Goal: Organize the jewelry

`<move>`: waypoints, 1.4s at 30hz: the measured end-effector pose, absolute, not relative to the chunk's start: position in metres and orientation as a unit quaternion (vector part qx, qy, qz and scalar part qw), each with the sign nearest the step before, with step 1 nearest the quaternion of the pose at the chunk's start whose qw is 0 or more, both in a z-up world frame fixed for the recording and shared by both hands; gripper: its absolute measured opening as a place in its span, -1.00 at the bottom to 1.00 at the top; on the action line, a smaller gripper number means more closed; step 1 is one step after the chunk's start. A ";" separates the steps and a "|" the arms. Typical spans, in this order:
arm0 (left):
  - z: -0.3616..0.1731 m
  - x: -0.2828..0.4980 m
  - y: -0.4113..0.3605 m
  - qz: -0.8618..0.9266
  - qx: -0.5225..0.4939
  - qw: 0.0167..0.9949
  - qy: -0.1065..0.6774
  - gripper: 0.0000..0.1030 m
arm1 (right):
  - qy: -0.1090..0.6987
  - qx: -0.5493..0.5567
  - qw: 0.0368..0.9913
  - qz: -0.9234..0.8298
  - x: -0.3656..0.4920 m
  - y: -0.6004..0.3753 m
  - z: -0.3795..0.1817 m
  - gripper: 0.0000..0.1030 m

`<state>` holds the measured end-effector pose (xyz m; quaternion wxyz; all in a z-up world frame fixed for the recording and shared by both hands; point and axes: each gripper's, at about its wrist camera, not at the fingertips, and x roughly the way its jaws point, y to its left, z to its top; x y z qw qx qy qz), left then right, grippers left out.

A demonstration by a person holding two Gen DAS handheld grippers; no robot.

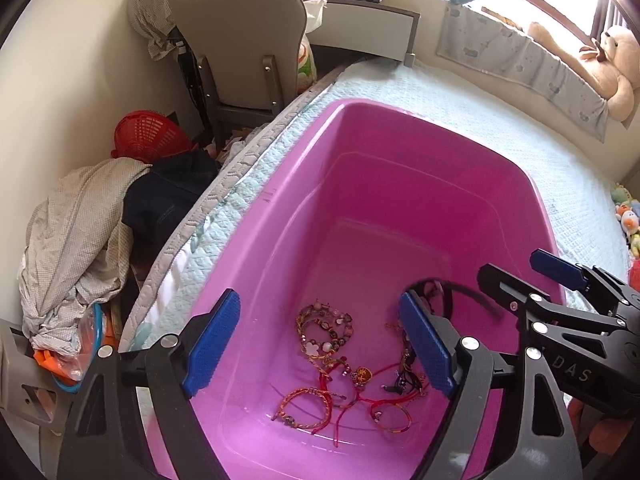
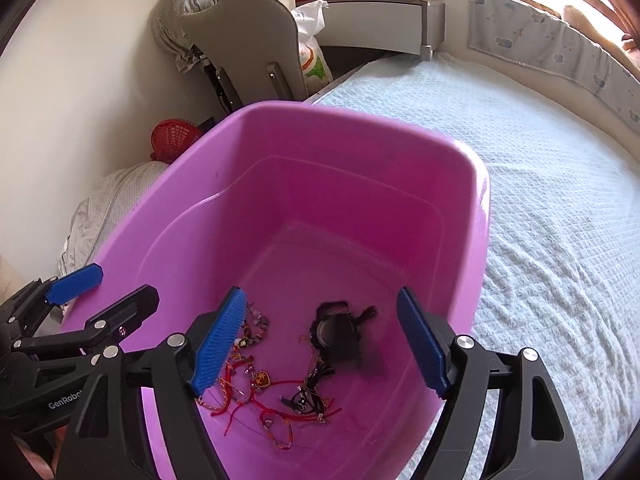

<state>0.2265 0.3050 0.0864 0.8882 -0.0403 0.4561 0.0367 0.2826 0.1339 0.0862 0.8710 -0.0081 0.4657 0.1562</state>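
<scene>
A pink plastic bin (image 1: 400,114) (image 2: 340,114) stands on the bed. On its bottom lies a tangle of bracelets (image 1: 340,364) (image 2: 264,384), red cords, beaded strands and a black cord piece. My left gripper (image 1: 320,344) (image 2: 100,296) hangs open over the bin's near left, with nothing between its blue pads. My right gripper (image 2: 320,344) (image 1: 524,280) is open beside it on the right. A dark, blurred black band or watch (image 2: 340,336) (image 1: 460,292) shows below the right jaws, clear of both pads. I cannot tell whether it rests on the bottom.
The bin sits near the left edge of a white quilted bed (image 2: 540,208). Left of the bed are a grey chair (image 1: 248,40), a red basket (image 1: 148,136) and heaped clothes (image 1: 80,232). A plush toy (image 1: 608,68) lies on the window sill.
</scene>
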 end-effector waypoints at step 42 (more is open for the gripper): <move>0.112 0.190 0.297 0.082 -0.035 0.901 0.425 0.86 | 0.452 -0.004 0.882 0.135 0.245 0.118 0.102 0.47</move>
